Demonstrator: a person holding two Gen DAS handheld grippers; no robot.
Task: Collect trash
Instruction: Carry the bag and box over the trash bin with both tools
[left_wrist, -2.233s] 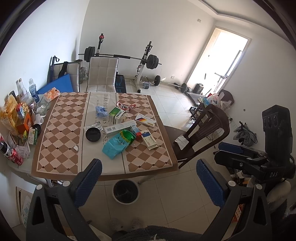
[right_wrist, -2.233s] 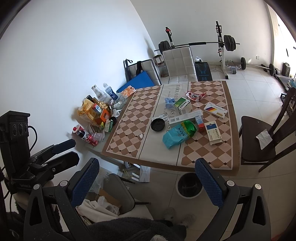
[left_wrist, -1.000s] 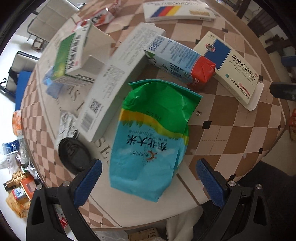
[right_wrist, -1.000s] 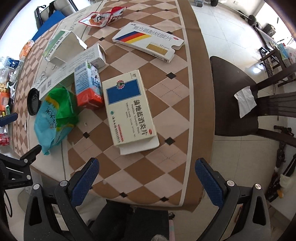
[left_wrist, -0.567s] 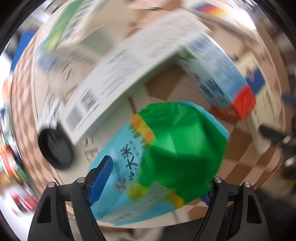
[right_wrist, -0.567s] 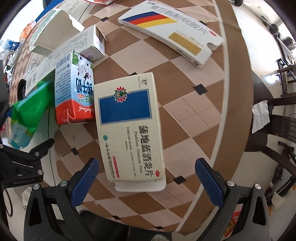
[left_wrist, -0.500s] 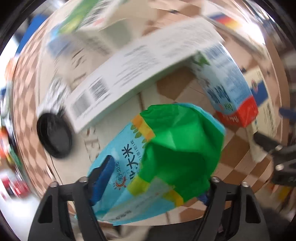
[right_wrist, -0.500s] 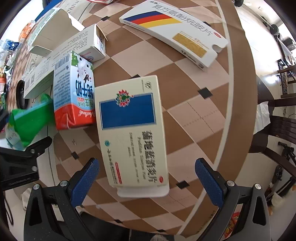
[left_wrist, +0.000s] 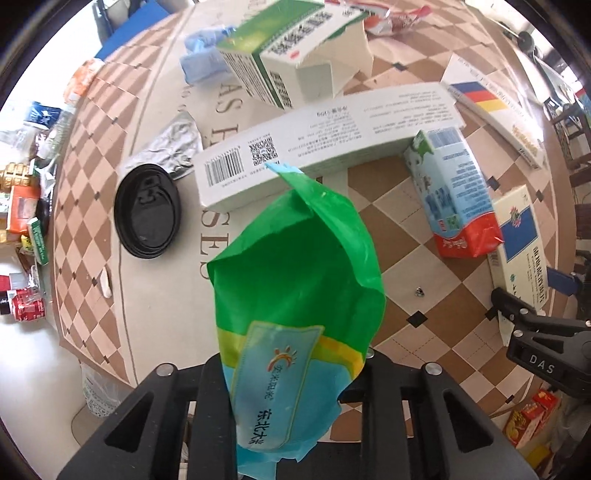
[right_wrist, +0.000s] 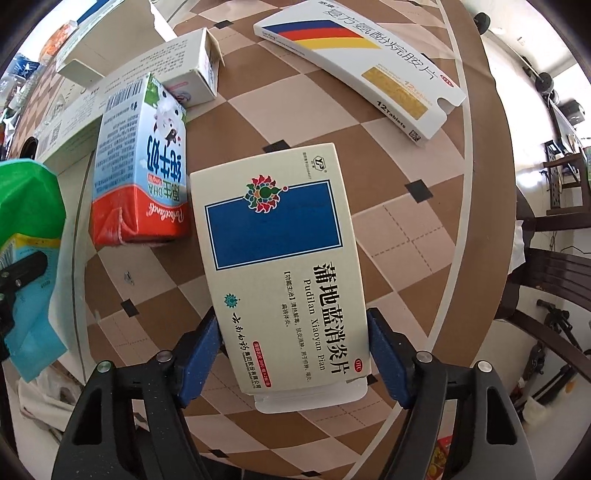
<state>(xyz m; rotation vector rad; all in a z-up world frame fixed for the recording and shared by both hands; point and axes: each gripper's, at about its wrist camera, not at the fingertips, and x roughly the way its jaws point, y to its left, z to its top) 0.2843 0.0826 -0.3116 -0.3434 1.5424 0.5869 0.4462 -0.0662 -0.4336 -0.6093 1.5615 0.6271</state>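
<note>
Two tongs work at once: the left tongs (left_wrist: 291, 373) have just squeezed shut on the green bag (left_wrist: 295, 280), lifting it off the surface (left_wrist: 436, 295) beside the milk carton (left_wrist: 452, 192). Right of that carton, the right tongs (right_wrist: 293, 354) have been closing around the pill box (right_wrist: 284, 258), which lies flat; I cannot tell if they press it yet.

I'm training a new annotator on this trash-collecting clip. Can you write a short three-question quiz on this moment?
1. True or false: the left tongs are shut on the green and blue bag.
2. What lies between the pads of the right tongs?
A. the milk carton
B. the cream box with the blue rectangle
C. the striped tablet box
3. Fill in: the black lid lies on the ____.

Key: 1 true; 2 B; 3 table.
</note>
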